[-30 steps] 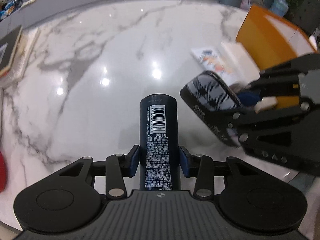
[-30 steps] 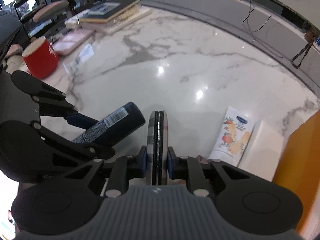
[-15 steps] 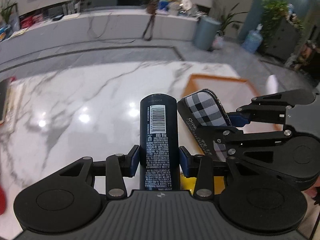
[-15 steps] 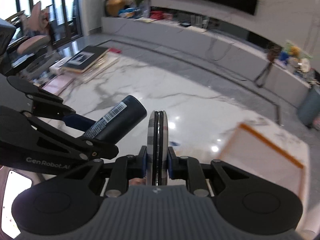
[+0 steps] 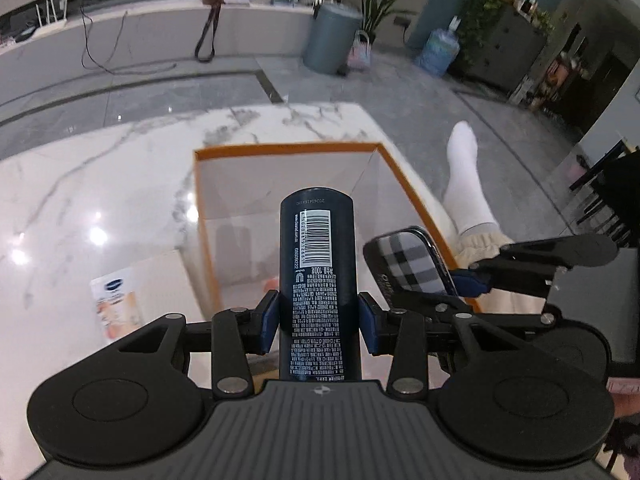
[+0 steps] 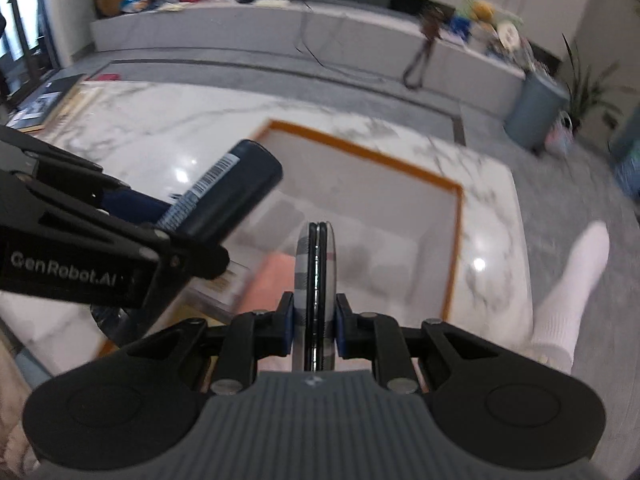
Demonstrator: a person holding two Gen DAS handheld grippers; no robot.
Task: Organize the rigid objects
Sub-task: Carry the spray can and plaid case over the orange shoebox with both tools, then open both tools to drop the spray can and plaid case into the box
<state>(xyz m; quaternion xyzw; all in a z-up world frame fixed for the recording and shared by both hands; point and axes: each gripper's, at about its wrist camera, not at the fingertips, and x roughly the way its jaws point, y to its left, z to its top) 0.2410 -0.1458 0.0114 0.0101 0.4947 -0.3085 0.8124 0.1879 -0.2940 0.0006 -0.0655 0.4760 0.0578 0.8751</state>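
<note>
Dark navy cylindrical can [image 5: 318,276], barcode and fine print on its side: clamped between the blue pads [image 5: 269,322] of the left gripper [image 5: 318,322], its far end pointing out over the orange-rimmed box [image 5: 288,148]. The right wrist view shows the same can [image 6: 228,192] held at a slant above the near left part of the box.

Plaid-covered flat case [image 6: 315,296], grey, black and white check, with a dark seam along its edge: pinched edge-on between the narrow-set fingers of the right gripper [image 6: 314,330]. In the left wrist view the case [image 5: 408,262] sits just to the right of the can, apart from it, over the box's right rim.

Orange-rimmed box [image 6: 454,248], open-topped, pale inside walls: stands on the white marble table [image 5: 100,184] close to its far right corner. Inside, low down, a pinkish flat item [image 6: 272,276], blurred, cannot be identified.

White carton with a blue oval logo and peach print [image 5: 116,304]: lies flat on the marble just left of the box.

Off the table: a person's leg in a white sock [image 5: 466,184], grey floor, a grey-blue bin [image 5: 330,38], potted plants [image 5: 496,12], a low grey ledge with cables [image 5: 100,48].
</note>
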